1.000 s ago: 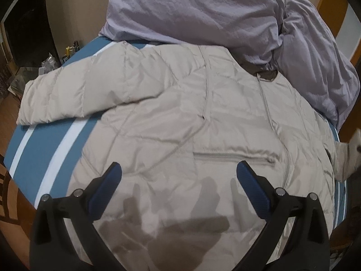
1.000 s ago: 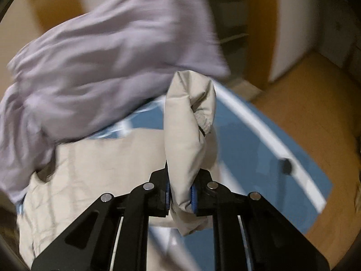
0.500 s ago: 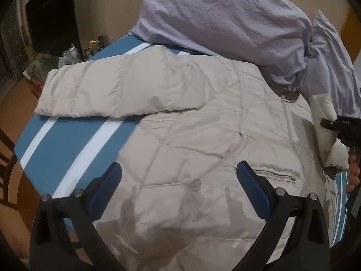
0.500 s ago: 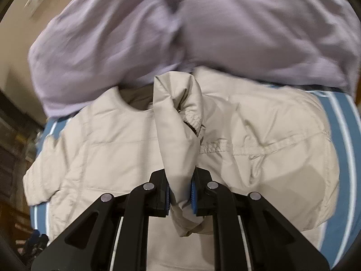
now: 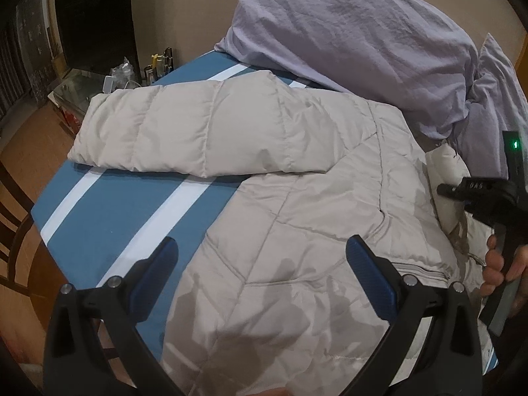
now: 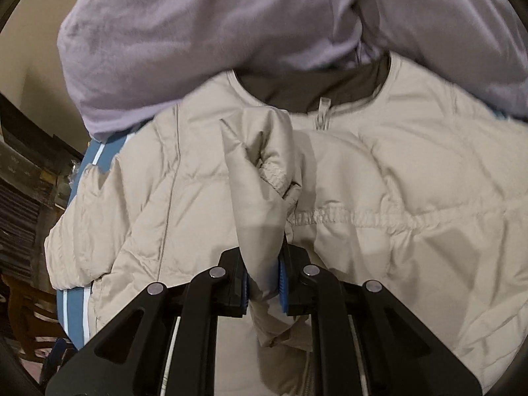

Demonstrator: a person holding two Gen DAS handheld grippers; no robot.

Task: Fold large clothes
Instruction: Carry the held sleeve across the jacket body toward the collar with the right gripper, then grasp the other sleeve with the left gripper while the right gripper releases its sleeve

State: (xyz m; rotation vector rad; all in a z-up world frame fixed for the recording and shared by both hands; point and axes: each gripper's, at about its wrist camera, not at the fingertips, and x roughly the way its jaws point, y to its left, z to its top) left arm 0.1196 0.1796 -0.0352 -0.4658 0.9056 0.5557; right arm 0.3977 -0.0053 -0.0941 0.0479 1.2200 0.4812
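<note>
A beige quilted puffer jacket [image 5: 297, 217] lies spread on a blue bed cover with white stripes [image 5: 109, 208]. One sleeve [image 5: 198, 138] stretches flat to the left. My left gripper [image 5: 260, 264] is open and empty, hovering above the jacket's lower body. My right gripper [image 6: 263, 280] is shut on the cuff end of the other sleeve [image 6: 260, 178] and holds it over the jacket's chest, near the collar zip [image 6: 321, 115]. The right gripper also shows in the left wrist view [image 5: 475, 194] at the right edge, with the sleeve [image 5: 445, 171] in it.
Lilac pillows [image 5: 356, 39] lie against the wall at the head of the bed, touching the jacket's collar. A cluttered glass-topped side table [image 5: 99, 82] stands past the bed's far left corner. A dark wooden chair [image 5: 13, 231] stands by the left edge.
My right gripper has carried the sleeve inward from beside the bed to above the jacket's chest. My left gripper has shifted left along the jacket, staying open.
</note>
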